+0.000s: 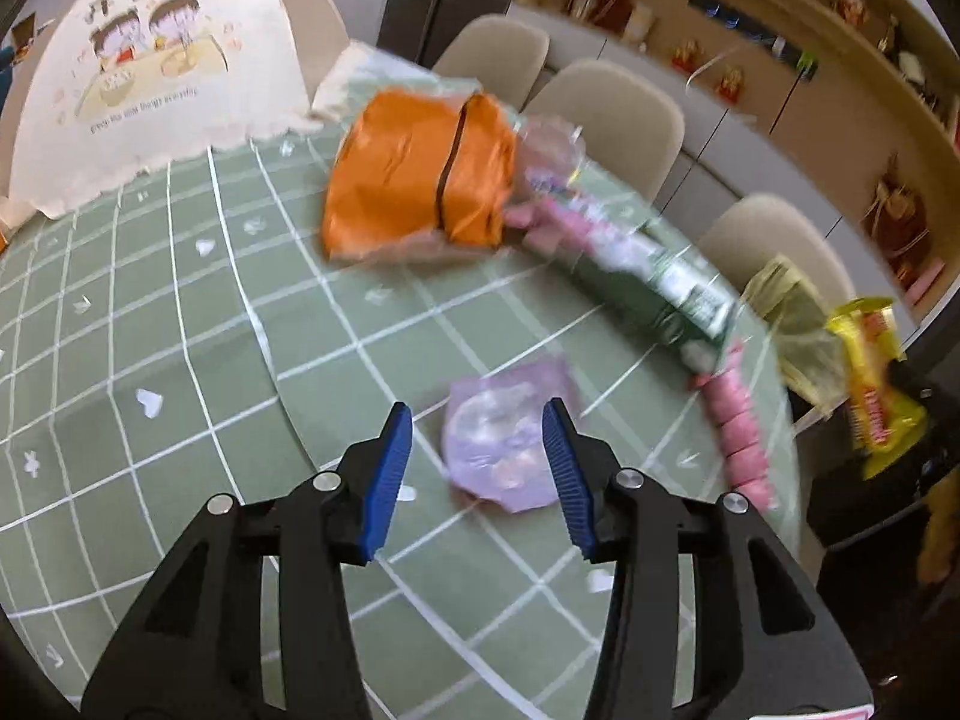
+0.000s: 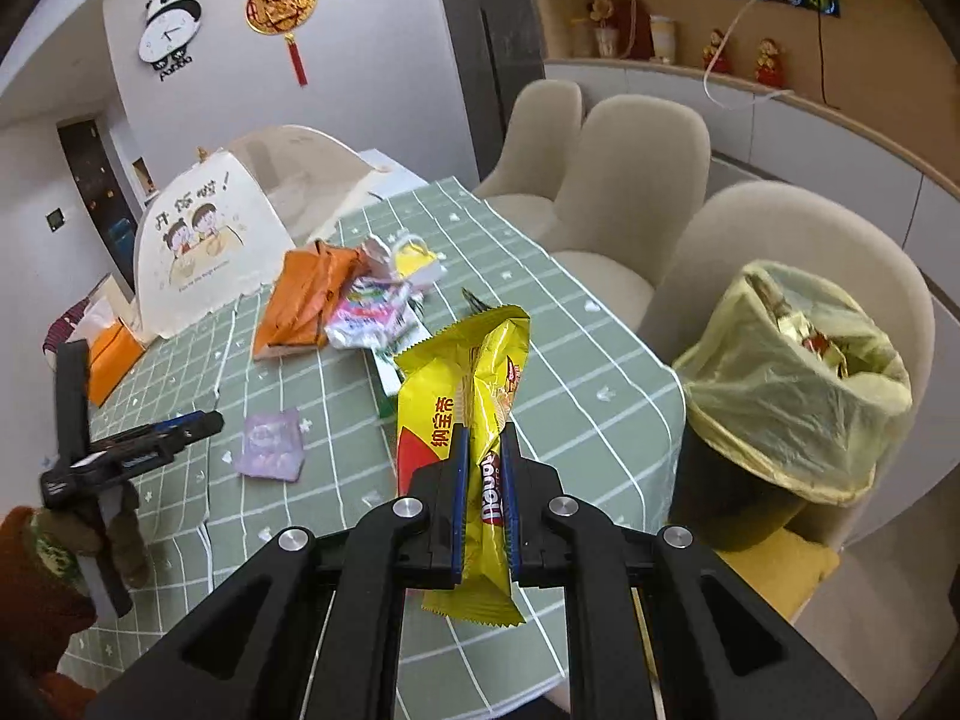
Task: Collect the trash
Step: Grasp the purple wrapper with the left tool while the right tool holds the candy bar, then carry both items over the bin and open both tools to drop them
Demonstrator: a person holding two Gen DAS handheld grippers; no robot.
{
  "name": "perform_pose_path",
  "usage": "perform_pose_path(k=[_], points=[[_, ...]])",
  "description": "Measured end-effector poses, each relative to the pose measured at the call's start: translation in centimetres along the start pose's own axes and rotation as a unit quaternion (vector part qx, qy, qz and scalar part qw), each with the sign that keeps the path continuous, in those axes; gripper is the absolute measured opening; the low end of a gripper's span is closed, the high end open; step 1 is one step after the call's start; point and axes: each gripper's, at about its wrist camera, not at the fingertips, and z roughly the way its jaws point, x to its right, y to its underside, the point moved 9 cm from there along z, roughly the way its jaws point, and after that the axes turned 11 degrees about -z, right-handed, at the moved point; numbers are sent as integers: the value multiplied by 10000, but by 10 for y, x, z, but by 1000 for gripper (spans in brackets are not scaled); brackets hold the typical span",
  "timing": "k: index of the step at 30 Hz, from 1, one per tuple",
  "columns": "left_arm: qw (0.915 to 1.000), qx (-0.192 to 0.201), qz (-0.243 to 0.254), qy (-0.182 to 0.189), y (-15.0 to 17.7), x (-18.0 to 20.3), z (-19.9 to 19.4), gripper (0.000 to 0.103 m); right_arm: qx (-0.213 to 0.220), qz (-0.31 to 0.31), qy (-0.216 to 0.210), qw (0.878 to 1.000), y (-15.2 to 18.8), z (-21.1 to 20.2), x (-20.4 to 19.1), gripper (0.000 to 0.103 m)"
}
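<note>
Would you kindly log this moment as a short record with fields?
right tongs: shut on yellow snack wrapper
left tongs: open, above purple packet, nothing gripped
bin: yellow liner, trash inside, beside the table
table: orange wrapper, green packet, pink roll

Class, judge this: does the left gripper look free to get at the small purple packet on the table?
Probably yes. The left gripper is open and empty, and the purple packet lies flat just ahead between its fingers, nothing covering it.
</note>
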Motion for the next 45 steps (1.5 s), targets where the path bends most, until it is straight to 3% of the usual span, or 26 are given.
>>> perform_pose_path(k=[6, 11, 14, 18, 24, 29, 36, 40, 45], points=[[9996, -179, 86, -212, -3, -8, 33, 40, -114, -102, 129, 9998, 14, -7, 5, 11], [9984, -348, 343, -294, 6, 4, 41, 4, -104, -10, 210, 9997, 19, -14, 20, 11], [9986, -301, 298, -323, 5, 15, 32, 2, -2, 11, 228, 9997, 11, -19, 32, 11], [9998, 87, 157, -86, -21, 47, -2, 1, 230, -91, 221, 9995, -11, -26, 45, 11], [9938, 761, 608, 542, -71, 150, -51, 1, 527, 38, 372, 9979, -42, -35, 94, 11], [9857, 954, 988, 980, -95, 237, -66, 1, 766, 217, 591, 9951, -59, -53, 141, 11], [9751, 744, 1401, 1548, -109, 346, -46, 1, 1053, 335, 1186, 9868, -71, -84, 219, 11], [9682, 505, 1713, 1755, -101, 411, -16, 1, 1040, 627, 1433, 9822, -62, -94, 269, 11], [9632, 136, 1969, 1823, -81, 461, 27, 1, 968, 896, 1699, 9766, -47, -98, 318, 11]])
